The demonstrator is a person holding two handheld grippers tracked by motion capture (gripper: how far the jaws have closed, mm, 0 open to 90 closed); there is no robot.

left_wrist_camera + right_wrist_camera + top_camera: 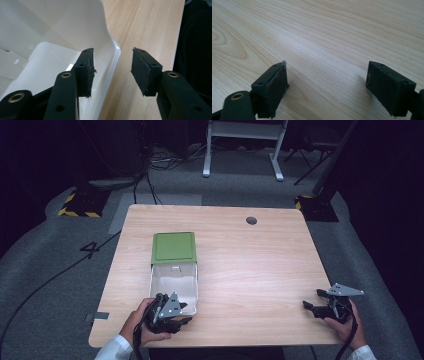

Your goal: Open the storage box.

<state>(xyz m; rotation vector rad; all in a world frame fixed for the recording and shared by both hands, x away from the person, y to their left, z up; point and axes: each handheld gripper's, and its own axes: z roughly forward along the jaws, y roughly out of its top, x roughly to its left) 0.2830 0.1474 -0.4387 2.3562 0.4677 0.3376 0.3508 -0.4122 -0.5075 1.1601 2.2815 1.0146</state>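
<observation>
Your left gripper [167, 312] at 7 o'clock, jaws wide, straddling white box [174, 281] wall. Looks light, thin, slick plastic; pinch rim gently. Green lid [174, 247] behind. Right gripper [325, 304] wide, empty, over surface [250, 265].

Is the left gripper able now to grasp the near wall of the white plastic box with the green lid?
Probably yes. The left gripper is open, and its jaws straddle the rim of the white plastic box, one inside, one outside over the wooden table. Nothing stands between them.
</observation>
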